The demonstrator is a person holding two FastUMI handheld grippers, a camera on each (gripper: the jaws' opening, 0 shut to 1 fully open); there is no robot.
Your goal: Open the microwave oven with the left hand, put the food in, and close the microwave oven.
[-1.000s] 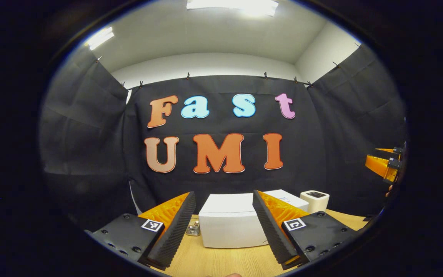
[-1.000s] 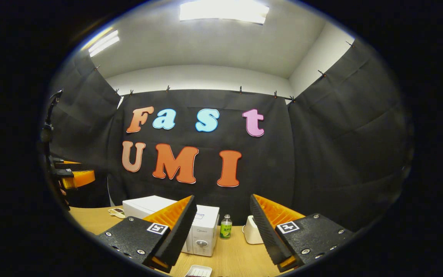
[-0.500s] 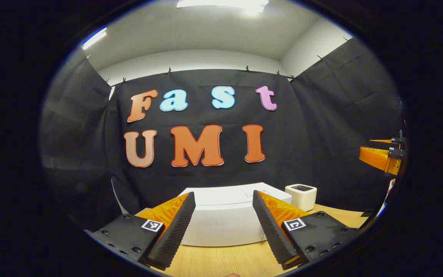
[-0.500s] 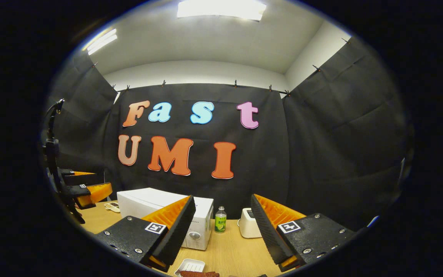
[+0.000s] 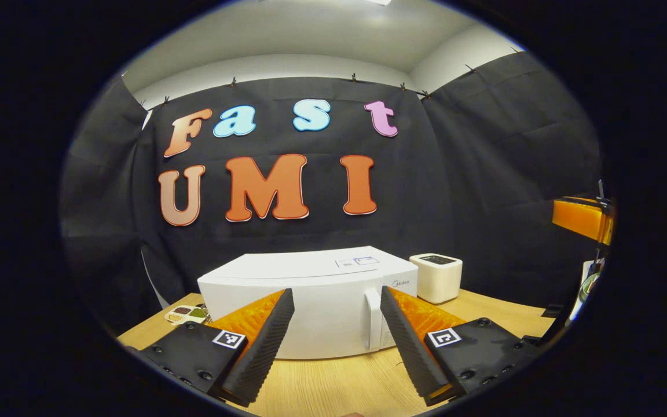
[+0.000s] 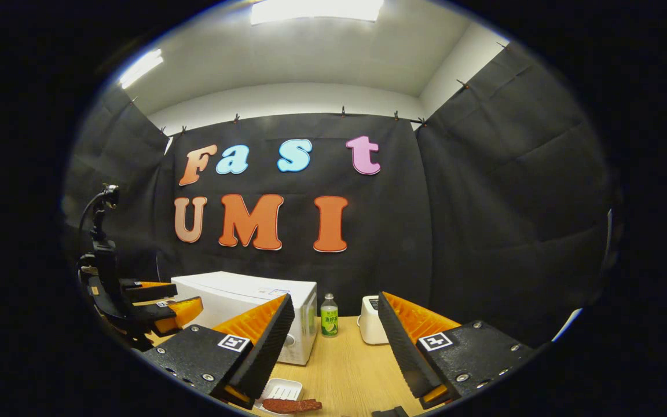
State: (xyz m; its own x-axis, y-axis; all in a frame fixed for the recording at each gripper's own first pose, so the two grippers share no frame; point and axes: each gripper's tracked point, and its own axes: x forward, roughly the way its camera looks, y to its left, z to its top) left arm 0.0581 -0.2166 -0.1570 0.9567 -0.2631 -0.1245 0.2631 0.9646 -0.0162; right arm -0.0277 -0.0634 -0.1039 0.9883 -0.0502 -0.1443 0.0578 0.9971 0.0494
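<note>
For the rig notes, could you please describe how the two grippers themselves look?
Each gripper, left and right, has two wedge-shaped fingers with ribbed inner faces, set on dark bolted plates bearing small square black-and-white markers.

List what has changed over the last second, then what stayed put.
Both grippers tipped downward. The left gripper swung to face the microwave oven door; the right gripper brought the food and its tray into view. Both remain open and empty; the door stays closed.
</note>
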